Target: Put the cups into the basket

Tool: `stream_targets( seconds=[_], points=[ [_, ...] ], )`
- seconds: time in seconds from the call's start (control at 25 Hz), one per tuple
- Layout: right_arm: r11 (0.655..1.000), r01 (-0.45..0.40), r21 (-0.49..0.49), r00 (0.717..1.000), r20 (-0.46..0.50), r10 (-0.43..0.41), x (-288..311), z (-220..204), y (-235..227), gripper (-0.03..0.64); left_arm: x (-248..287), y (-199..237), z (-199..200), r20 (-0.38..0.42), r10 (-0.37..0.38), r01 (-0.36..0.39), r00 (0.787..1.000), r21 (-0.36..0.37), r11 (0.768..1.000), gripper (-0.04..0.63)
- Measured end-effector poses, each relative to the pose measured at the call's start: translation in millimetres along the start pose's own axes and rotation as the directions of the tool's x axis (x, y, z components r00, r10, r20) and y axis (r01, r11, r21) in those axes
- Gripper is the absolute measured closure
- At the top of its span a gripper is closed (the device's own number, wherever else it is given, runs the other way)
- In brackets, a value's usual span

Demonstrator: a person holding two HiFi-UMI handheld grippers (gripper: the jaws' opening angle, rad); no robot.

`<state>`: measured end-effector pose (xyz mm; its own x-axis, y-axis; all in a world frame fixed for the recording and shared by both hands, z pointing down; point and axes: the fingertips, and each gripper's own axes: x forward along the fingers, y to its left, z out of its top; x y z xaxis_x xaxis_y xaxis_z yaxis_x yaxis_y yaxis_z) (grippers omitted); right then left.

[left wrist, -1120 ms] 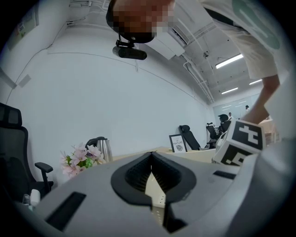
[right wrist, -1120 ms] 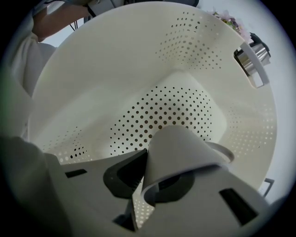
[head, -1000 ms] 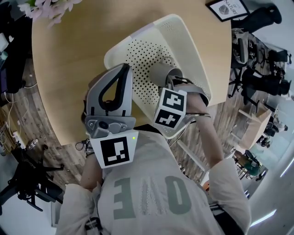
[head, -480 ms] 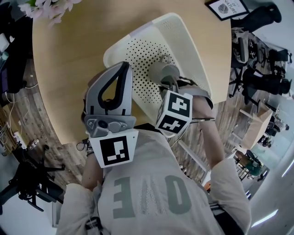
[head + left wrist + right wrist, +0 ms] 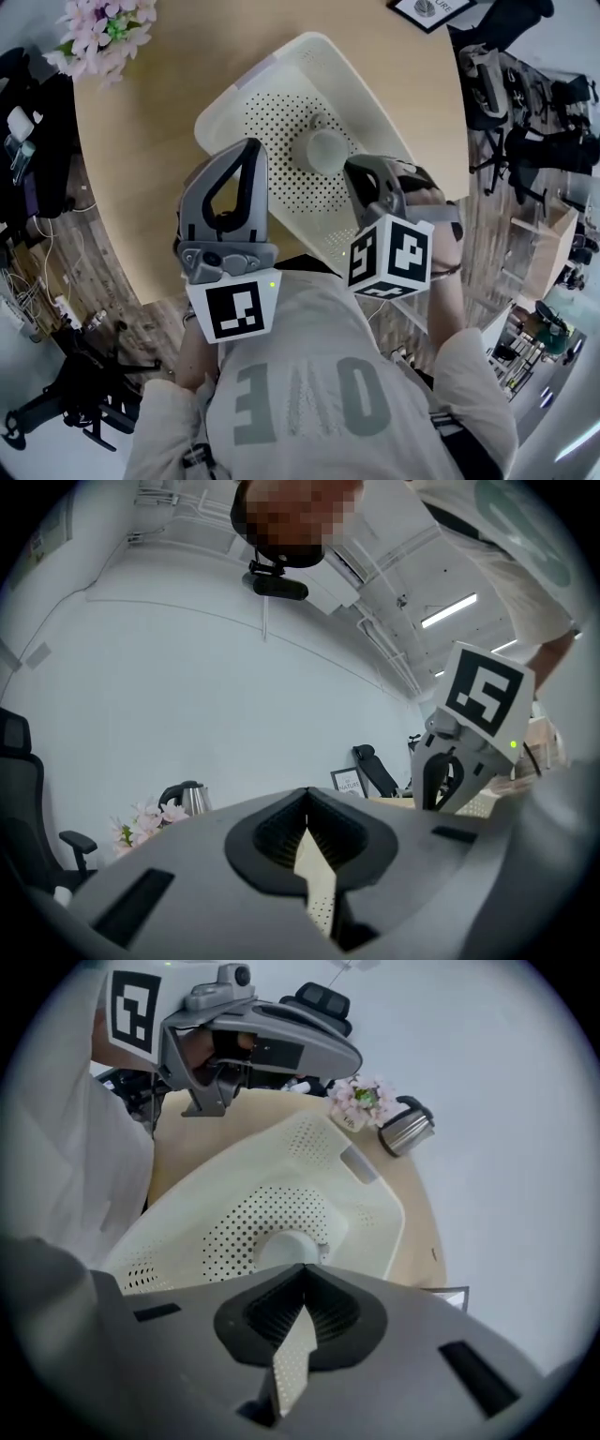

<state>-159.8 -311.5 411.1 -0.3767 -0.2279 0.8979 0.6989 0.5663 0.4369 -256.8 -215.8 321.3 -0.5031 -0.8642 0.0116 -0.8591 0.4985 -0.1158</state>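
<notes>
**A:** Left side first. What's there?

**B:** Flowers [image 5: 103, 28] at the far-left rim of the round table [image 5: 141, 159], with a kettle [image 5: 408, 1127] just beside them. Btwn those & the basket [image 5: 267, 117] it's bare wood, so plenty of room.

**A:** Left gripper?

**B:** The left gripper [image 5: 249, 148] is held over the table's near edge, at the basket's near-left side. Jaws are together w/ nothing btwn them.

**A:** How does the basket sit?

**B:** It's cream, perforated, mid-table & turned at an angle. The near corner is hidden behind the grippers. The right wall runs close to the table's right edge, so there's only a thin strip of wood there. There's more wood on the far side.

**A:** And the cup?

**B:** One cup [image 5: 319, 150] is inside the basket, on the perforated floor approx. at the centre. It's apart from every wall, w/ open floor to its left & far side.

**A:** Right gripper?

**B:** The right gripper [image 5: 364, 171] is over the basket's near-right part, tips just beside the cup. Jaws are pressed together & empty. In the right gripper view the cup sits just past the tips.

**A:** Anything far right?

**B:** A picture frame [image 5: 427, 7] at the table's far-right rim. Past that edge is wood floor.
</notes>
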Motion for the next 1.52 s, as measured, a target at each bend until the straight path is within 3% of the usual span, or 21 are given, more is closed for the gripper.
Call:
stream_targets(
  seconds=[0.28,0.4,0.48,0.6,0.8,0.96,1.08,1.16,1.32,1.52],
  points=[
    [0.965,0.124,0.232,0.977,0.140,-0.160,-41,-9,-11,0.618,4,-29,47,0.087,-0.061,0.055,0.994,0.068,0.996,0.588],
    [0.924,0.143,0.356,0.942,0.237,-0.237,-66,-9,-20,0.618,5,-43,70,0.108,-0.080,0.068,0.991,0.110,0.992,0.588],
    [0.879,0.150,0.453,0.896,0.313,-0.314,-91,-6,-27,0.618,2,-53,90,0.123,-0.082,0.067,0.989,0.128,0.990,0.588],
    [0.810,0.172,0.560,0.804,0.396,-0.444,-126,-6,-38,0.618,-3,-64,115,0.148,-0.095,0.076,0.984,0.131,0.988,0.588],
    [0.685,0.163,0.710,0.658,0.439,-0.612,-153,-11,-44,0.618,-4,-75,128,0.139,-0.127,0.095,0.982,0.216,0.972,0.588],
    [0.587,0.076,0.806,0.587,0.440,-0.680,-153,-19,-44,0.618,-15,-82,112,0.119,-0.143,0.107,0.983,0.267,0.958,0.588],
    [0.494,0.000,0.869,0.535,0.418,-0.734,-154,-29,-47,0.618,-16,-86,111,0.112,-0.150,0.116,0.982,0.262,0.958,0.588],
    [0.452,-0.056,0.890,0.501,0.417,-0.759,-159,-33,-46,0.618,-14,-89,113,0.108,-0.154,0.122,0.982,0.251,0.960,0.588],
    [0.416,-0.073,0.906,0.482,0.398,-0.781,-164,-39,-42,0.618,-10,-94,118,0.100,-0.162,0.136,0.982,0.229,0.964,0.588],
    [0.413,-0.114,0.904,0.469,0.416,-0.779,-165,-32,-34,0.618,-6,-102,123,0.087,-0.174,0.153,0.981,0.209,0.966,0.588]
  ],
)
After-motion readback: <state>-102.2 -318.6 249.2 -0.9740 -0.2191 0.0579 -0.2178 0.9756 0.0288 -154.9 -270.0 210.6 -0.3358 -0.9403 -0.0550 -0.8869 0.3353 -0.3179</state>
